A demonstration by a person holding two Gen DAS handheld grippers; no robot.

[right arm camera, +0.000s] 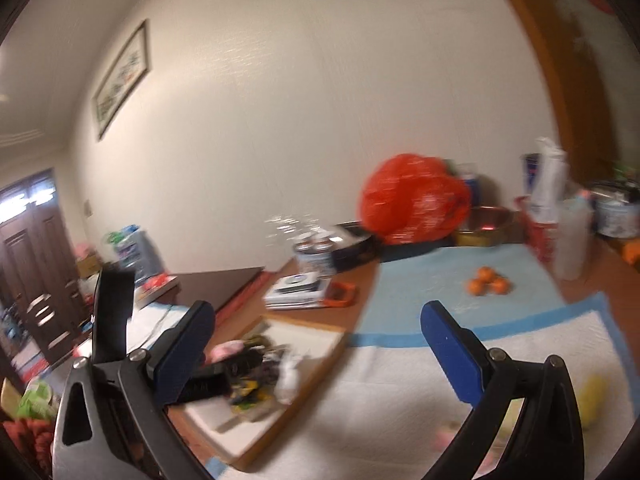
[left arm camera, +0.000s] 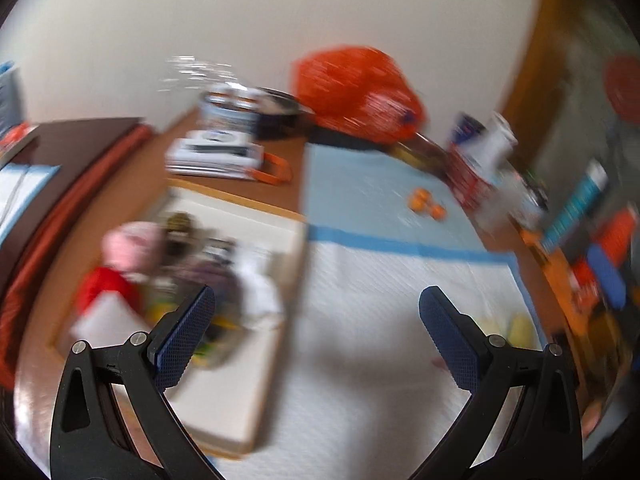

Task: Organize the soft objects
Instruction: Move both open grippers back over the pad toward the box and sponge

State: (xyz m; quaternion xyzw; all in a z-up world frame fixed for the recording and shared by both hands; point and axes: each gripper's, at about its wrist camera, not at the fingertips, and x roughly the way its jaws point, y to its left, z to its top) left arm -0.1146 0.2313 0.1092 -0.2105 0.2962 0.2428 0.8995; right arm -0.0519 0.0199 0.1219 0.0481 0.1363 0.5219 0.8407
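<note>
While both pictures are blurred, the left gripper (left arm camera: 316, 320) has its fingers spread wide and holds nothing above the white pad (left arm camera: 380, 300). The right gripper (right arm camera: 316, 344) is also spread and empty. The soft objects (left arm camera: 176, 264) lie in a heap on the shallow tray (left arm camera: 240, 392), beside the pad.
</note>
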